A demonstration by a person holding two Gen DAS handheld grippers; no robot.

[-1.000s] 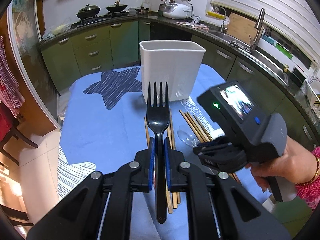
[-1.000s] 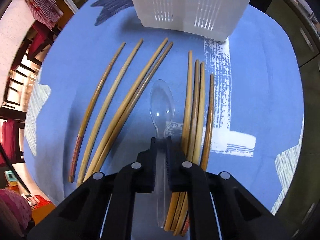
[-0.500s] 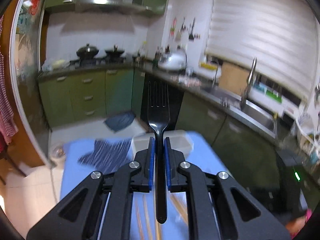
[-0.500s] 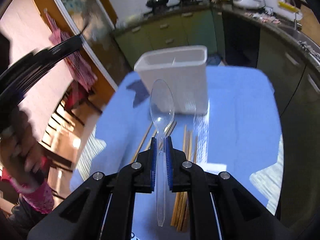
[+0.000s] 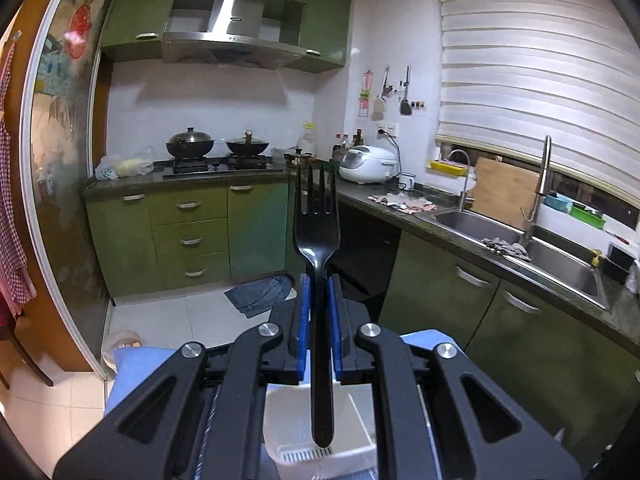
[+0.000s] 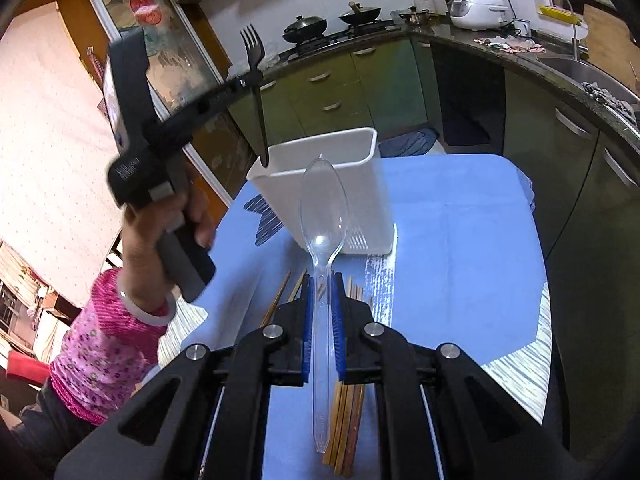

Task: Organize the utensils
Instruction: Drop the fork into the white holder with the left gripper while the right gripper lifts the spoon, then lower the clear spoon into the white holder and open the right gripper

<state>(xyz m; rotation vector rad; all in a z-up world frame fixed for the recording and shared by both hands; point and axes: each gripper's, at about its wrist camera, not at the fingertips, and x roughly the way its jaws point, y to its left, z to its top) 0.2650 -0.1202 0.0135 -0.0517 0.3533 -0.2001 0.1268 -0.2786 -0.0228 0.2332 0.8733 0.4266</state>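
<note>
My left tongs were clamped on the black fork, gripping its handle between the blue pads with the tines pointing up. The handle's lower end hung just above the open mouth of the white container, which sat directly below. In the right wrist view I saw the same left tongs held high in my left hand, the fork upright and its handle tip at the near left corner of the container's rim; whether it touched the rim I could not tell.

My right tongs were closed narrowly on the clear plastic spoon, holding it by the handle with the bowl pointing forward, towards the container. The spoon's bowl appeared in front of the container's near wall, lifted off the table.

The container stood upright on the blue cloth with the star pattern. Several wooden chopsticks lay on the cloth under and beside my right tongs, in front of the container. Behind the table ran the green kitchen cabinets, with two woks on the stove, a white rice cooker and the steel sink.
</note>
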